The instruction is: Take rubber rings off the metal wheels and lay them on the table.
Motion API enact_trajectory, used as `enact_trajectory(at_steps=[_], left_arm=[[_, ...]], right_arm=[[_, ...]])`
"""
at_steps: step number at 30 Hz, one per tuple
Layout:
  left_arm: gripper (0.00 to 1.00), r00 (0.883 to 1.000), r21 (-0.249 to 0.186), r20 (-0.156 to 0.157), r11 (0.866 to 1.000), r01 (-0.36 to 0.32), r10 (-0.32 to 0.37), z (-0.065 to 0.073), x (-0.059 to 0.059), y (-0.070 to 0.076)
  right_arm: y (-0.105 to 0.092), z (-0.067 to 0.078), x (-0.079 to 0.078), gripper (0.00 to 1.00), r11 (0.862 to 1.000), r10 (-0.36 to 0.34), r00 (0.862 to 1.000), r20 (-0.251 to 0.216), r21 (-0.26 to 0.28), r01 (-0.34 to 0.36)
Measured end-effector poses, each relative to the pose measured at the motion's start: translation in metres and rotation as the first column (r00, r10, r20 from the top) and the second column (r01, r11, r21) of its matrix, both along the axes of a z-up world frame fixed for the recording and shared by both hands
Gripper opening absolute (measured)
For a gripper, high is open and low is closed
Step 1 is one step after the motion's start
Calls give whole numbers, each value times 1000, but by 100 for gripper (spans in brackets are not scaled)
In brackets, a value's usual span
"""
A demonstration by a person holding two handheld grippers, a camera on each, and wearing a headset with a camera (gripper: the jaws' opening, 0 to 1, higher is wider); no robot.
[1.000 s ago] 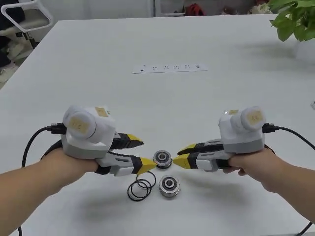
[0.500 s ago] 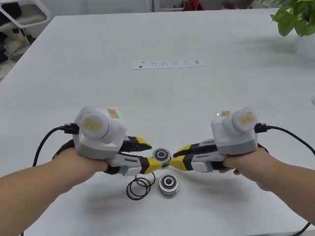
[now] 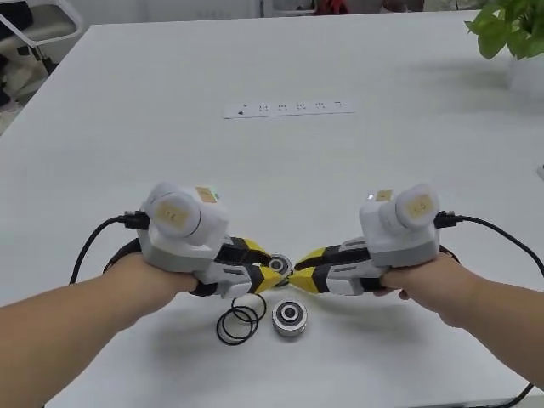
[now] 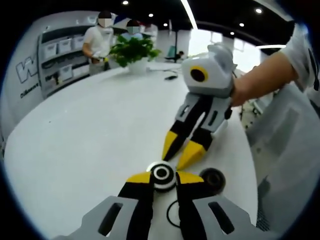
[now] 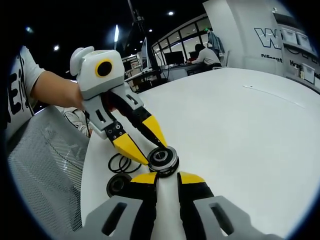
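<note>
- Pinching a small metal wheel (image 4: 162,173), the left gripper (image 4: 163,178) has one yellow tip pressed on each side of it.
- That wheel is low over the white table (image 3: 357,170), right in front of the person and between the two grippers. I cannot tell if it touches the table.
- The right gripper (image 5: 168,178) points at the same wheel from the other side. Its tips are a little bit apart with nothing between them. They are just beside the wheel.
- A second wheel (image 3: 290,315) lies flat on the table. It is near the first one and closer to the person.
- Some loose black rubber rings (image 3: 238,322) lie on the table, partly on top of each other. In the head view they are just beside the second wheel, on its left.
- Far across the table lies a flat white power strip (image 3: 287,108).
- A green plant (image 3: 508,30) stands at the far right corner.
</note>
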State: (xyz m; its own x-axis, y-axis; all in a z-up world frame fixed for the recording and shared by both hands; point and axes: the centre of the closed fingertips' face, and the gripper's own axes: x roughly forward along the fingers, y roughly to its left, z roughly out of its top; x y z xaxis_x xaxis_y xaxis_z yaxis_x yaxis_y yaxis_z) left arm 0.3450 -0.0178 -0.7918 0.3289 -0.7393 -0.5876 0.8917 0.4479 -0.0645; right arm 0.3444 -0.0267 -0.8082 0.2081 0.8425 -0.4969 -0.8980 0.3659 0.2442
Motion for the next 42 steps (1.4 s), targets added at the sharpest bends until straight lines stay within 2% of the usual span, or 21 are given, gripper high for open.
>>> enact_trajectory(at_steps=[4,8,17,22,24,25,27,29,33,34,38,40,42], left_arm=[[14,1000,9,13,1000,-24,24,-1,4,1],[14,999,24,29,1000,-20,19,-1,4,0],[14,999,20,30,999,-41,40,-2,6,0],[14,998,18,32,998,-53,52,-2,6,-1],[14,998,20,34,998,-56,55,-2,6,0],[14,998,21,35,998,-58,57,-2,6,0],[14,998,22,36,998,-58,57,-2,5,-1],[13,998,25,38,998,-60,59,-2,5,-1],[13,997,31,42,998,-59,58,-2,5,-1],[13,997,31,42,998,-60,58,-2,4,-1],[13,997,33,49,998,-57,56,-2,4,-1],[13,997,34,51,998,-57,55,-2,4,-2],[13,997,38,53,998,-56,54,-2,4,-3]], right_arm=[[1,0,0,12,1000,6,1000,6,-2,-6],[3,0,-1,13,1000,27,999,28,-11,-27],[6,-1,-2,13,998,63,997,54,-32,-62],[4,-2,-2,11,998,45,998,41,-35,-43],[3,-3,-1,6,999,29,999,20,-36,-29],[1,-3,0,0,999,18,1000,11,-36,-18],[1,-3,1,0,1000,-18,1000,-22,-21,17],[1,-3,1,0,1000,-25,999,-25,-18,25],[-1,0,3,0,996,-78,993,-90,25,81],[-2,0,3,0,993,-101,987,-124,43,107],[-7,7,9,0,977,-162,967,-197,108,186],[-9,8,10,0,973,-171,964,-202,118,197],[-9,11,11,0,963,-188,954,-232,146,225]])
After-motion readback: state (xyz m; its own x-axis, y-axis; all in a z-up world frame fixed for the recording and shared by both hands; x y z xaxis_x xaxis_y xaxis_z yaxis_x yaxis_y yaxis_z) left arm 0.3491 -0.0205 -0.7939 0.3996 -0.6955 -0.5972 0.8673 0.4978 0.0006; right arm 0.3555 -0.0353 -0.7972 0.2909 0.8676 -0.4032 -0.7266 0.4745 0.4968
